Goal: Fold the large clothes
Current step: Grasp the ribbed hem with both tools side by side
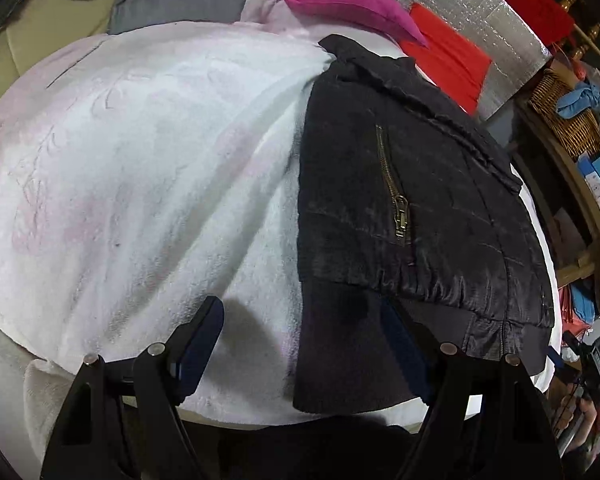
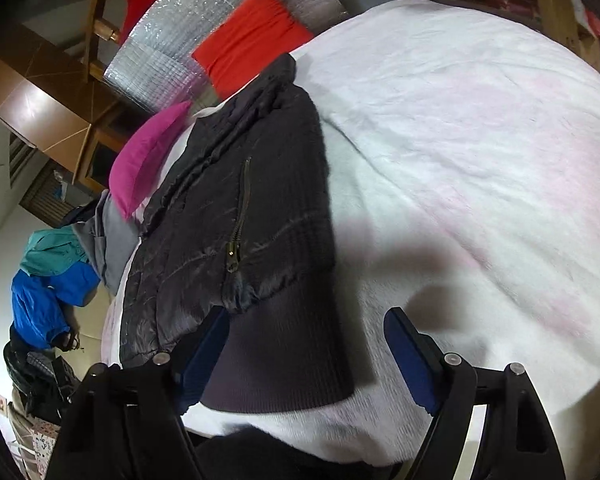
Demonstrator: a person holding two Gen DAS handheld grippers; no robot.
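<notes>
Left wrist view: the open left hand-held gripper (image 1: 300, 344) straddles the black jacket (image 1: 412, 200)'s ribbed hem corner on the white blanket (image 1: 140, 160); its length runs away. Right wrist view: the open right hand-held gripper (image 2: 308, 356) brackets the other hem corner.

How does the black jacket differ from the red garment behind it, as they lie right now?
The black jacket is dark and quilted, with a brass pocket zipper and a ribbed hem; the red garment is plain, bright, smooth cloth. The jacket lies on the white blanket, near both claws; the red garment lies farther back against the silver foil sheet. The jacket shows almost whole; the red garment is partly hidden. Both lie flat.
</notes>
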